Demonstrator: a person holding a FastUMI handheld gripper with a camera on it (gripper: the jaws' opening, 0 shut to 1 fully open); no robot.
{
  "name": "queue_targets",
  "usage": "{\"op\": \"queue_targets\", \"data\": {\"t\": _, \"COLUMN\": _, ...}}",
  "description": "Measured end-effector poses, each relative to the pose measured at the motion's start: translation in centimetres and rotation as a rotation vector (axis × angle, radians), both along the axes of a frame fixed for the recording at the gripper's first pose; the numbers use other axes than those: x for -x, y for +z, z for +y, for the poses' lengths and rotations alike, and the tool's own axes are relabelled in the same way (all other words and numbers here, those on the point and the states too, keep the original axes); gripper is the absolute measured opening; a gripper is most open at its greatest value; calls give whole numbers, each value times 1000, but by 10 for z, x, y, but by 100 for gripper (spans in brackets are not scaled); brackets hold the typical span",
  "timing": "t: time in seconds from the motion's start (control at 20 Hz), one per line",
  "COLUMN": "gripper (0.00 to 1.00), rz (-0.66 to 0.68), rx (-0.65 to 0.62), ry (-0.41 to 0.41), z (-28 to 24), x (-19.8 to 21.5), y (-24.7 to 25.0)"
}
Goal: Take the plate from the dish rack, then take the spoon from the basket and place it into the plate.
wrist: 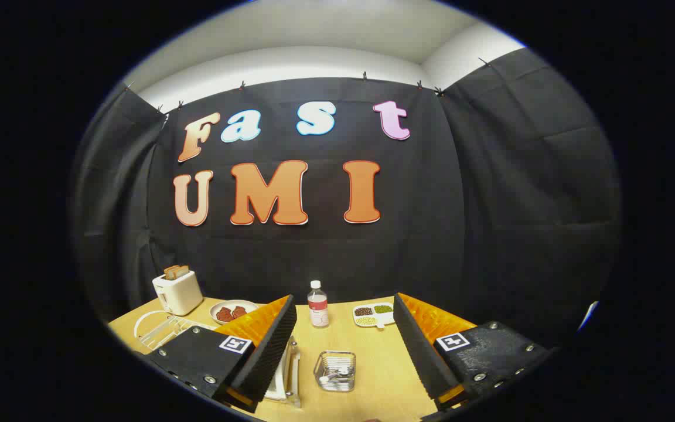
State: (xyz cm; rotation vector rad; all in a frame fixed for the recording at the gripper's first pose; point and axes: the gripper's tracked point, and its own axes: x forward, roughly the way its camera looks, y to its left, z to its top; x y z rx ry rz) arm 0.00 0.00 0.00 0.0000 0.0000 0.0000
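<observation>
Tongs (344, 351) gape wide and empty, so swing toward the rack (287, 375) beside their left finger, probably holding the plate.

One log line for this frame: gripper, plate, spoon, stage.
gripper: open, holding nothing, above table | plate: in dish rack | spoon: in wire basket between fingers, hard to make out | stage: pre-grasp

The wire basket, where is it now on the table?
In the gripper view the wire basket sits on the wooden table between the open claw's two fingers, nearer than the bottle.
</observation>
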Motion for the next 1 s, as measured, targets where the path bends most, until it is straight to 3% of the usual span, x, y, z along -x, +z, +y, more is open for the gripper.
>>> {"op": "queue_targets", "data": {"t": 0.4, "gripper": 99, "rz": 51, "rx": -42, "ry": -34, "z": 50, "x": 65, "y": 0}}
{"op": "queue_targets", "data": {"t": 1.0, "gripper": 99, "rz": 132, "rx": -80, "ry": -22, "z": 75, "x": 75, "y": -11}}
